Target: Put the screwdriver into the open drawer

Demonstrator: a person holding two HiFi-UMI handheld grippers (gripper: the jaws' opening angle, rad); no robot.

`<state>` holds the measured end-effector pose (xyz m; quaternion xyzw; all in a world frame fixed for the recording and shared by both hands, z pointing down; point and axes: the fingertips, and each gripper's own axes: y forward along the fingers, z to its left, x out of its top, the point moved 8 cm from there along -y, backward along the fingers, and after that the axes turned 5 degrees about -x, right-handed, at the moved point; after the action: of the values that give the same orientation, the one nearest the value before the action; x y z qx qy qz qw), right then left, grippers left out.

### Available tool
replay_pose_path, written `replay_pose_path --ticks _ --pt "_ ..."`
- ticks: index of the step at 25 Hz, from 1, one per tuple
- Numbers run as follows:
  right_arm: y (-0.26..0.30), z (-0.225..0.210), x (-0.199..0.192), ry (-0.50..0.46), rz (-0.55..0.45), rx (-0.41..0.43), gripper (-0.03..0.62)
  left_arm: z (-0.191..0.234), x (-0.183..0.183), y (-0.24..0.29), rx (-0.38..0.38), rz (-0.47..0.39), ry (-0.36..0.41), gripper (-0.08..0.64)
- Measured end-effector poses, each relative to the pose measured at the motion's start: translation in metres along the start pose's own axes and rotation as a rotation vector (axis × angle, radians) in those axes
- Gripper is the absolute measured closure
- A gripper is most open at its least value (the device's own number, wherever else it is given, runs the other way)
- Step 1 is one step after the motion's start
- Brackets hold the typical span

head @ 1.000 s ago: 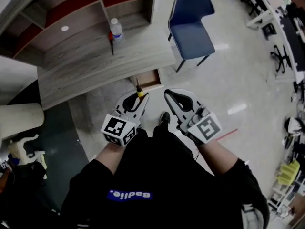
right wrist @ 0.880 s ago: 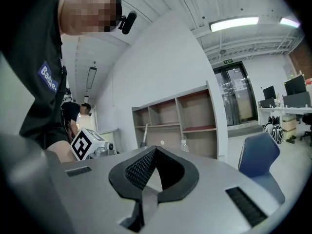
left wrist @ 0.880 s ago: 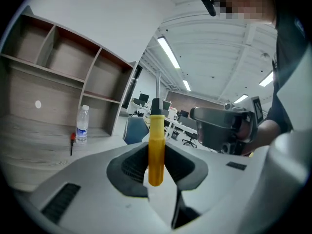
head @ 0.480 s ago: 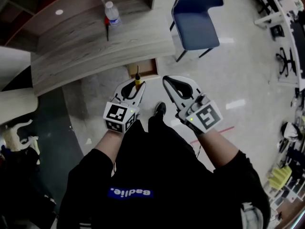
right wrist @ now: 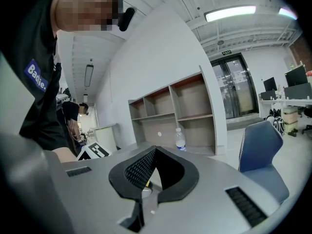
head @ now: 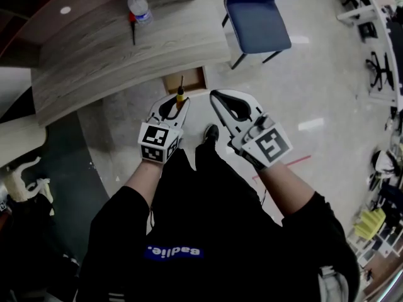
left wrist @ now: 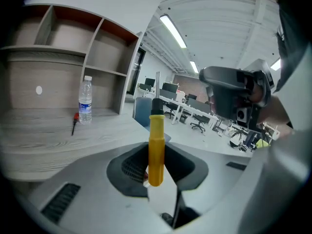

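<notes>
My left gripper (head: pixel 175 104) is clenched on the screwdriver (left wrist: pixel 156 150). In the left gripper view the yellow handle stands upright between the jaws, pinched on both sides by the pads. Its rounded butt hangs in the dark opening behind the pads. The black collar and the shaft rise past the jaw tips and point away from me.

In the head view the screwdriver's shaft (head: pixel 181 82) reaches forward out of the jaws toward the drawer (head: pixel 187 80). The drawer stands pulled out below the worktop's (head: pixel 113 55) near edge, toward its right end. In that view the shaft's tip lies across the drawer's near rim, but I cannot tell how high above it the tip is. The screwdriver is held in the air and touches neither the drawer nor the worktop.

My right gripper (head: pixel 218 98) hangs just beside the left one, above the floor (head: pixel 315 93) and to the right of the drawer. Its jaws are closed tip to tip with nothing between them; the right gripper view shows only the empty dark loop behind the pads.

On the worktop, near its far edge, a bottle (head: pixel 137 8) stands upright before the shelves (left wrist: pixel 63 38). A red-handled tool (head: pixel 132 25) lies just beside it. A blue chair (head: pixel 258 17) stands on the floor past the worktop's right end.
</notes>
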<state>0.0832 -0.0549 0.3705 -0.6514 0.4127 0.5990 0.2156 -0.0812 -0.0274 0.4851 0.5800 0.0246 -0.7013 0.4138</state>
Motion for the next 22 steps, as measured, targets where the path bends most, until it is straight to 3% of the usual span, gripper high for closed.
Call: replay_pose_path --ticks 8,22 --pt "0.008 -0.011 -0.012 0.017 0.005 -0.022 0.566 0.015 -0.026 0.029 -0.002 0.082 0.020 0.469" --pt "0.012 -0.036 -0.032 0.038 0.025 -0.063 0.566 0.052 -0.086 0.087 -0.002 0.356 0.101 0.469"
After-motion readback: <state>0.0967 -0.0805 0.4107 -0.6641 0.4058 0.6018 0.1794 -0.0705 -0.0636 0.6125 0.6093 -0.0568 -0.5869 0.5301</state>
